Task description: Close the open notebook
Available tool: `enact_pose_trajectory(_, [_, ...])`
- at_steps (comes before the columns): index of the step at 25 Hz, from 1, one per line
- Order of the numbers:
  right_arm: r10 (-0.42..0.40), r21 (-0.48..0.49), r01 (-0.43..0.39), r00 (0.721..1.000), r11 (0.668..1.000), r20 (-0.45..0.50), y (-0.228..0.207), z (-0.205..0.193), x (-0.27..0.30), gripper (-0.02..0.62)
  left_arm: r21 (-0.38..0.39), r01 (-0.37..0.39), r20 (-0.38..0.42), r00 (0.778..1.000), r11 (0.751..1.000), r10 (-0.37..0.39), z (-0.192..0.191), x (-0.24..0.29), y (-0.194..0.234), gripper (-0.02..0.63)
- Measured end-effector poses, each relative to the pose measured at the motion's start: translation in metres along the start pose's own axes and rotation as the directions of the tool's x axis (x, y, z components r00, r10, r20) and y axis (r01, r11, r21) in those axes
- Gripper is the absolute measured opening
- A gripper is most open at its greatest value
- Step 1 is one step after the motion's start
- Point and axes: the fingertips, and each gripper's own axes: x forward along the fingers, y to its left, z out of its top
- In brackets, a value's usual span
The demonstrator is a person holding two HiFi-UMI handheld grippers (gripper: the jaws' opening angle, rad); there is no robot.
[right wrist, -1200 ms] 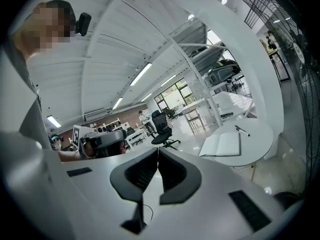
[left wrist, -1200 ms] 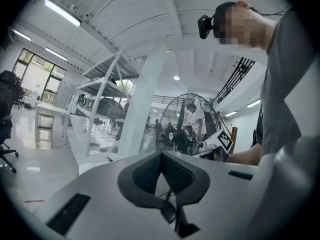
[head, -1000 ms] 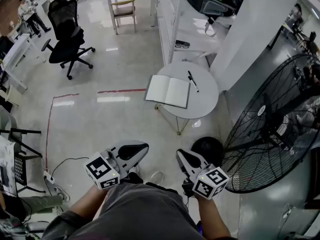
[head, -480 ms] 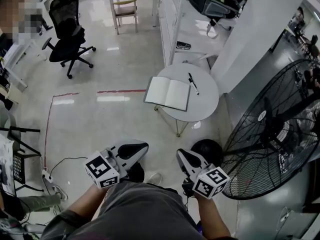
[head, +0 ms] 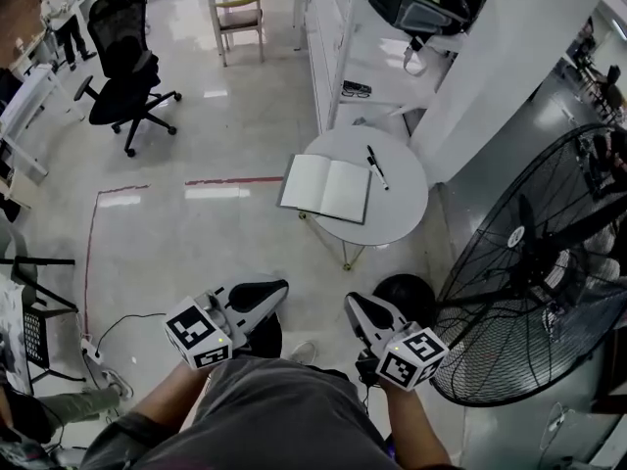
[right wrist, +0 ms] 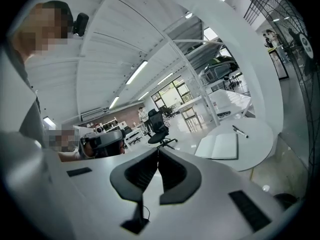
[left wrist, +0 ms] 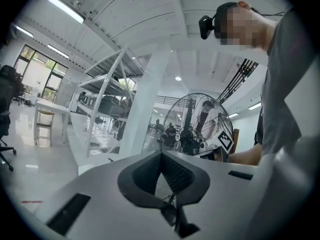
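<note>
Approach: open notebook (head: 325, 189) slightly nearer, yet well ahead of left tongs (head: 279, 290) and right tongs (head: 351, 305), both closed, empty.

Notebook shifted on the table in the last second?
No. The notebook lies open at the table's left edge, pen beside its right page, as before.

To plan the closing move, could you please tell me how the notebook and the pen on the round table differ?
The notebook is broad, white and lying open; the pen is slim and dark. In the head view the notebook overhangs the left edge of the table; the pen lies wholly on it. Both lie flat on that table.
</note>
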Motion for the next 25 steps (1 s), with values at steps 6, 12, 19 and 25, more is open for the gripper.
enact_pose_trajectory(6, [-0.024,0.012,0.024,1.000,1.000,-0.006,-0.014,0.010,0.026,0.020,-0.012,0.020,-0.005,1.000,1.000,-0.020,0.007,0.013,0.032,0.014])
enact_pose_trajectory(12, [-0.035,0.022,0.036,0.999,0.999,-0.016,-0.028,0.020,0.063,0.020,-0.027,0.029,-0.013,0.999,0.999,-0.029,0.010,0.024,0.074,0.014])
enact_pose_trajectory(19, [-0.044,0.035,0.045,0.999,0.998,-0.029,-0.051,0.044,0.112,0.020,-0.046,0.039,-0.024,0.999,0.998,-0.040,0.021,0.044,0.130,0.014])
enact_pose_trajectory(25, [-0.061,0.040,0.062,0.998,0.997,-0.034,-0.060,0.060,0.146,0.020,-0.061,0.048,-0.027,0.998,0.997,-0.049,0.028,0.049,0.172,0.014])
